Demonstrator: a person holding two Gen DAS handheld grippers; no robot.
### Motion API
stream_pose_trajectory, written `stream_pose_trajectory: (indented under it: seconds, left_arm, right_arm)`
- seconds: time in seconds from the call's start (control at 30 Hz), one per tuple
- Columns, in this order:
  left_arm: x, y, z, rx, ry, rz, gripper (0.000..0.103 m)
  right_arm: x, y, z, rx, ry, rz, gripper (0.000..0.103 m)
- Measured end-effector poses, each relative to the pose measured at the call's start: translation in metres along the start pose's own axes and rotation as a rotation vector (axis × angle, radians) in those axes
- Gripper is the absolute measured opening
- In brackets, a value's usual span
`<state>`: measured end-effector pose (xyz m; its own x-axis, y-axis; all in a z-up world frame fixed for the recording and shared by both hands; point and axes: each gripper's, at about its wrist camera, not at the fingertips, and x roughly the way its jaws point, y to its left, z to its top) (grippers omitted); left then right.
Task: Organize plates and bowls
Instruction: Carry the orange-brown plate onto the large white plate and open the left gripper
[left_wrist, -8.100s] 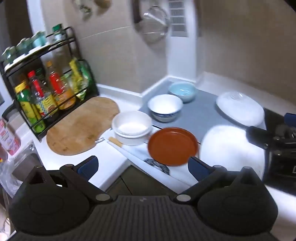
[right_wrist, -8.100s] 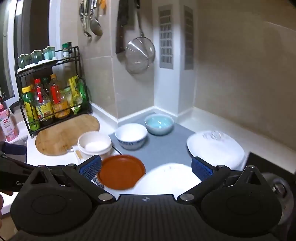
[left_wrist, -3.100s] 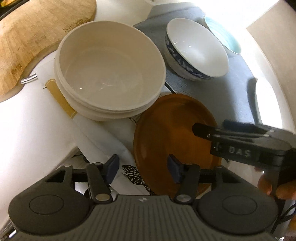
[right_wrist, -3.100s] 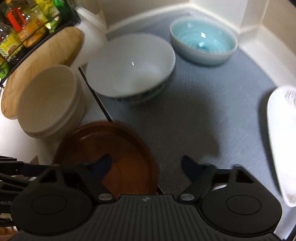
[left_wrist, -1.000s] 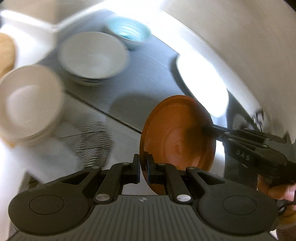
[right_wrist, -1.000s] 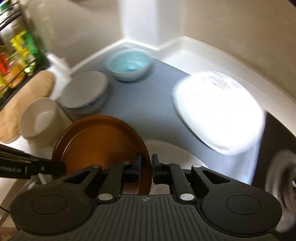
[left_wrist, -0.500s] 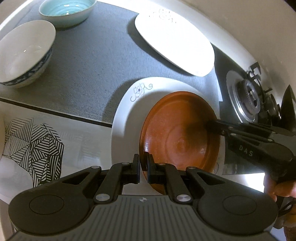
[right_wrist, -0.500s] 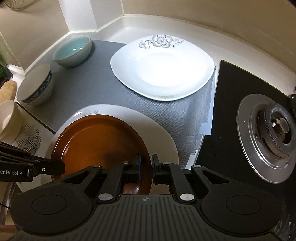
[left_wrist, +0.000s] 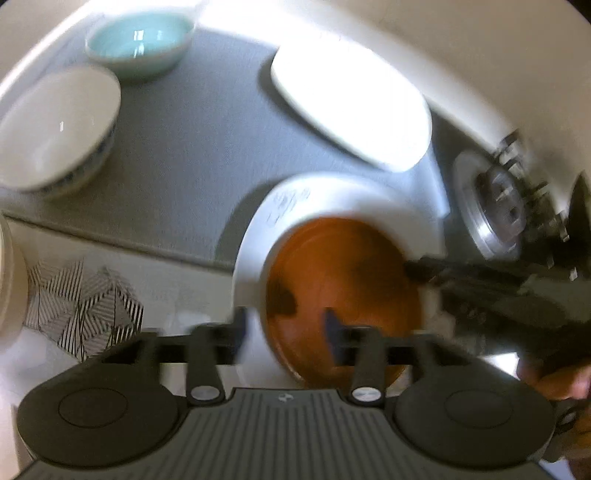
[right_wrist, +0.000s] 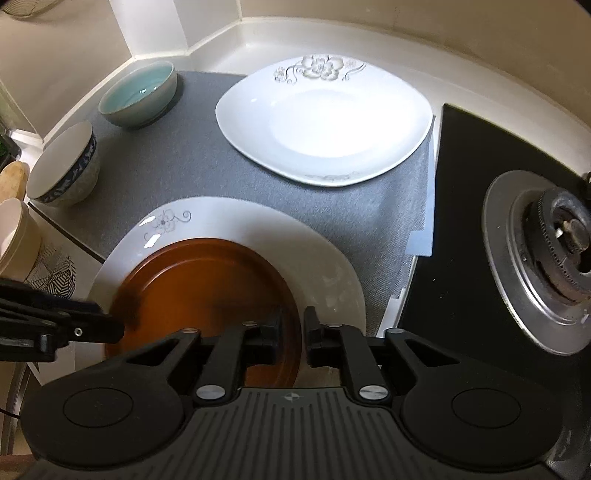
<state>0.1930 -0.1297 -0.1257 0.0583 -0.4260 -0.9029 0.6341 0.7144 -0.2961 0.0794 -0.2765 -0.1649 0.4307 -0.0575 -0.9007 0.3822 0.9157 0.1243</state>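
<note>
A small plate (right_wrist: 199, 284) lies on a larger plate (right_wrist: 325, 273) at the near edge of the mat (right_wrist: 192, 162); a square plate (right_wrist: 325, 122) lies beyond; two bowls (right_wrist: 138, 94) stand far left; the burner (right_wrist: 546, 269) sits right.

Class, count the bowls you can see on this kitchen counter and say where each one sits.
3: teal bowl at the grey mat's far corner, blue-patterned white bowl on its left edge, cream bowl cut off at the left; others may be hidden.

Left wrist view: motion-blurred throughout; left claw (left_wrist: 284, 332) fingertips smeared, burner (left_wrist: 495, 206) detail lost.
Brown plate (right_wrist: 207, 295): near edge hidden behind right claw (right_wrist: 293, 332) body.
White round plate (right_wrist: 325, 258): largely covered by brown plate.
Cream bowl (right_wrist: 14, 236): cut by left frame edge.
Cutting board (right_wrist: 13, 181): only a sliver visible.
</note>
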Motion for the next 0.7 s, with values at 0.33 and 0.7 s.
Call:
stream_pose_trajectory:
  seconds: [0.33, 0.7]
  left_arm:
    - [-0.044, -0.003, -0.005, -0.004, -0.18, 0.095, 0.103]
    - [-0.053, -0.027, -0.012, 0.106, -0.18, 0.132, 0.103]
  right_arm:
    - [-0.044, 0.02, -0.013, -0.068, -0.106, -0.005, 0.073]
    - [-0.082, 0.025, -0.02, -0.074, -0.202, -0.014, 0.083]
